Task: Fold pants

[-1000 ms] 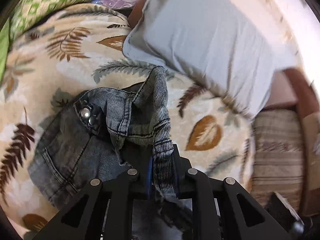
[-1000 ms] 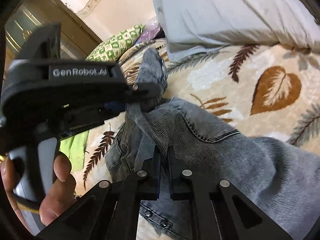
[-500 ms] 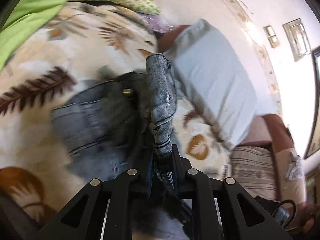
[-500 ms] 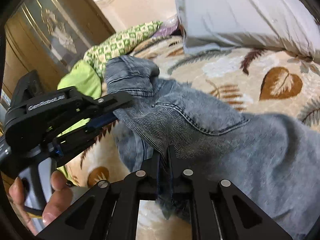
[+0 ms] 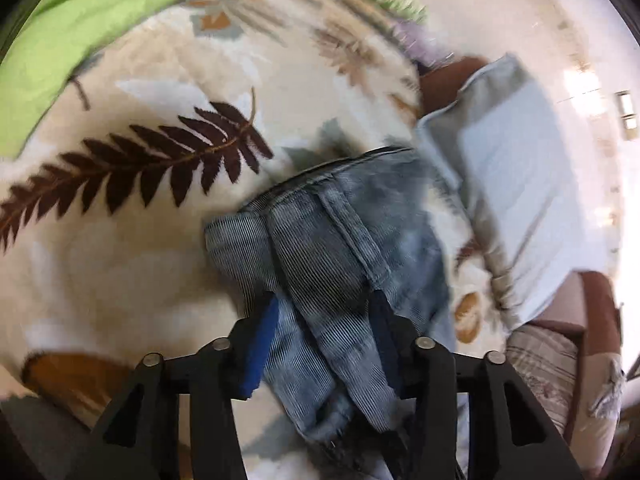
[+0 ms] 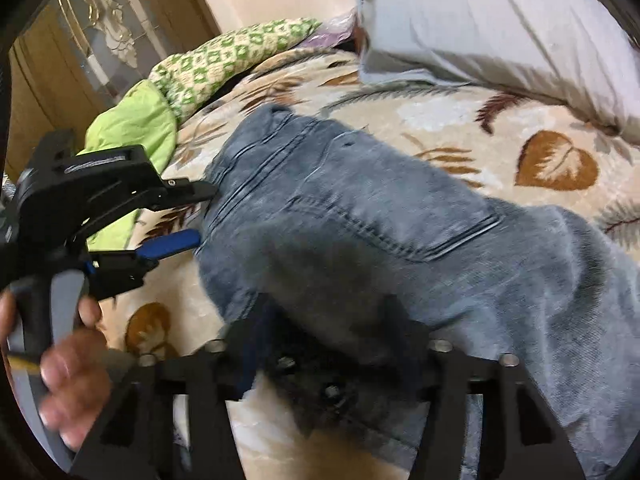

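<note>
**Op:** Since the denim is laid down on the bed [image 5: 120,280] now, I'm letting go, left wrist view first. Left gripper [image 5: 320,320] has its jaws opening, spread either side of a bunched strip of the pants [image 5: 340,240]; the blue pad [image 5: 260,344] stands clear of the cloth on one side, so nothing is pinched.

**QA:** Why that spot?

**Op:** My guess: that's the edge I carried over for the fold, so it sits doubled on top of the rest of the jeans, near the grey pillow [image 5: 512,184]. Gripper is pitched steeply down at the bedspread.

**QA:** Right wrist view?

**Op:** Right gripper [image 6: 328,340] also has jaws opening, wide apart, with the dark waistband end and its rivets lying between them, loose. Pants [image 6: 380,208] lie flattish across the leaf-print bed [image 6: 460,120], back pocket [image 6: 400,220] up. Blurry, so I can't tell if the far finger touches fabric.

**QA:** Other hand visible there?

**Op:** Yes, left gripper [image 6: 196,216] comes in from the picture's left, tips at the jeans' edge, a hand [image 6: 60,360] wrapped around its handle. Both tools tilt downward, side by side along one edge.
</note>
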Available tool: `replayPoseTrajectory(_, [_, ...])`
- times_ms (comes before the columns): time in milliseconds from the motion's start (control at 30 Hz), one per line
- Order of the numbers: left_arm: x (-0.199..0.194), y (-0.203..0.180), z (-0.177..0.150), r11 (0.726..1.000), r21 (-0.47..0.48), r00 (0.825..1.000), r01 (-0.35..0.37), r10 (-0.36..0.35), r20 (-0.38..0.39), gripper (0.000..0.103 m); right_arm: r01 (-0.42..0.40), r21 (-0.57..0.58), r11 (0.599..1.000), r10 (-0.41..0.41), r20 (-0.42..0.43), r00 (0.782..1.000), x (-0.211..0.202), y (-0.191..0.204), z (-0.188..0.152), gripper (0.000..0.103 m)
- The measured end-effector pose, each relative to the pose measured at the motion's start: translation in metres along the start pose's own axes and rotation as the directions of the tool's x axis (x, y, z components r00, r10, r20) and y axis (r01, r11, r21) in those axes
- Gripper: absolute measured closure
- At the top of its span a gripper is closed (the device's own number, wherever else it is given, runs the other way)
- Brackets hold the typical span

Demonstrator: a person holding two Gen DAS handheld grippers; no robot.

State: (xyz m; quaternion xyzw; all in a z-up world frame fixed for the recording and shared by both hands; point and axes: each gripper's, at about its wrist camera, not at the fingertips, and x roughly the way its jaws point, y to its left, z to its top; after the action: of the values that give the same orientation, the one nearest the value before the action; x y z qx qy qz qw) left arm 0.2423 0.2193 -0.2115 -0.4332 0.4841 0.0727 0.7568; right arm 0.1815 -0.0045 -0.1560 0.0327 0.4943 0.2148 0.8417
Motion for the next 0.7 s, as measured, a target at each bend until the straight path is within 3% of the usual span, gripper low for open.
replayPoseTrajectory(33, [0.007, -0.008, 0.006, 1.000, 0.004, 1.000, -0.007, 0.007, -0.022, 0.082, -0.007, -0.005, 1.000, 0.007, -0.010, 1.000, 0.003, 0.000, 0.001, 0.067])
replayPoseTrajectory(67, [0.008, -0.012, 0.010, 1.000, 0.019, 0.999, -0.021, 0.022, -0.036, 0.083, -0.018, -0.013, 1.000, 0.018, -0.026, 1.000, 0.007, 0.001, 0.003, 0.103])
replayPoseTrajectory(133, [-0.005, -0.024, 0.014, 0.998, 0.055, 1.000, -0.018, 0.019, -0.012, 0.092, 0.026, -0.027, 0.999, -0.027, -0.052, 0.998, 0.008, 0.004, 0.006, 0.103])
replayPoseTrajectory(233, [-0.045, -0.038, 0.017, 0.993, 0.111, 0.997, 0.043, -0.050, 0.058, 0.093, -0.021, -0.044, 0.999, 0.023, 0.039, 0.999, -0.035, 0.013, 0.013, 0.103])
replayPoseTrajectory(333, [-0.054, -0.032, 0.016, 0.993, 0.114, 0.997, 0.011, -0.020, 0.073, 0.093, -0.073, -0.040, 0.997, 0.076, 0.090, 0.993, -0.069, 0.020, 0.015, 0.103])
replayPoseTrajectory(367, [-0.050, -0.026, 0.014, 0.994, 0.108, 0.998, -0.013, 0.005, 0.069, 0.092, -0.089, -0.025, 0.996, 0.091, 0.088, 0.992, -0.071, 0.017, 0.012, 0.100])
replayPoseTrajectory(433, [-0.030, -0.015, 0.009, 0.993, 0.097, 0.997, -0.071, 0.067, 0.038, 0.088, -0.116, 0.017, 0.993, 0.115, 0.077, 0.990, -0.066, 0.004, 0.002, 0.079])
replayPoseTrajectory(467, [-0.021, -0.006, 0.005, 0.994, 0.087, 0.998, -0.059, 0.057, 0.023, 0.087, -0.107, 0.028, 0.994, 0.105, 0.070, 0.992, -0.062, -0.001, -0.003, 0.044])
replayPoseTrajectory(500, [-0.017, -0.001, 0.002, 0.997, 0.068, 0.999, -0.047, 0.047, 0.015, 0.087, -0.071, 0.032, 0.997, 0.069, 0.071, 0.995, -0.058, -0.006, -0.012, 0.029])
replayPoseTrajectory(567, [-0.016, 0.002, 0.004, 1.000, 0.024, 1.000, -0.015, 0.015, 0.011, 0.087, -0.022, 0.006, 1.000, 0.022, 0.076, 0.997, -0.052, -0.008, -0.021, 0.029])
replayPoseTrajectory(700, [-0.030, -0.012, 0.004, 0.995, 0.099, 0.996, -0.023, 0.015, 0.085, 0.088, 0.039, -0.040, 0.998, -0.039, 0.006, 0.999, -0.026, -0.008, -0.033, 0.035])
